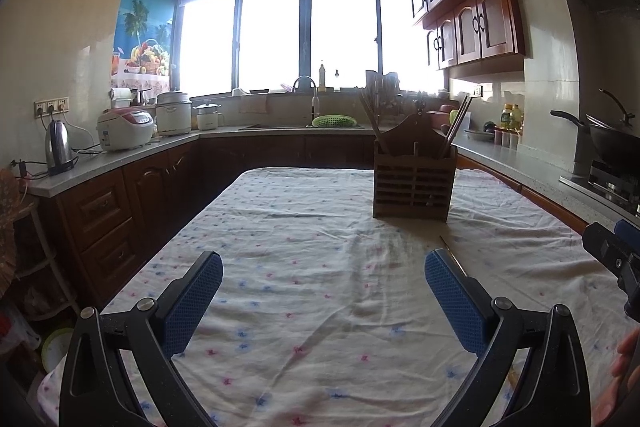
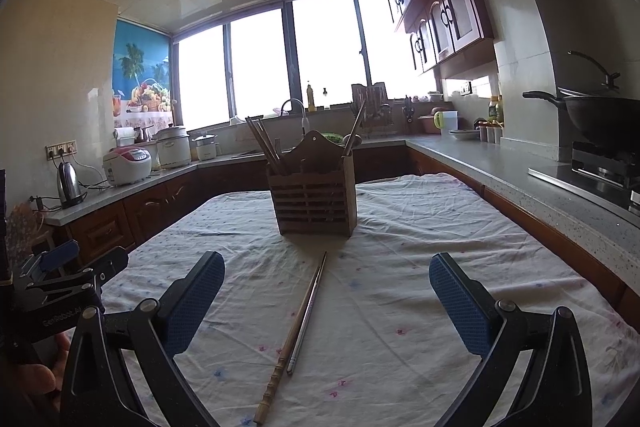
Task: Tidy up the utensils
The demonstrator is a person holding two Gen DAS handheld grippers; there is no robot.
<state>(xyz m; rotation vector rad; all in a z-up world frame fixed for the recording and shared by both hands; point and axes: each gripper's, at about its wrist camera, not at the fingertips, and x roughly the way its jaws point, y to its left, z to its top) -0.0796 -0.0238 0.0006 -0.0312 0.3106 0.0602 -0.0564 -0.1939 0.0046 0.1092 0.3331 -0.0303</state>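
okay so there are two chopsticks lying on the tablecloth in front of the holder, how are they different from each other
The wooden chopstick is brown with a ridged, bamboo-like end; the metal chopstick is silvery and smooth along its length. The wooden one's near end reaches closer to the right gripper than the metal one's does. Both lie flat on the tablecloth, side by side, tips close together and pointing toward the wooden holder, outside it and ungripped.
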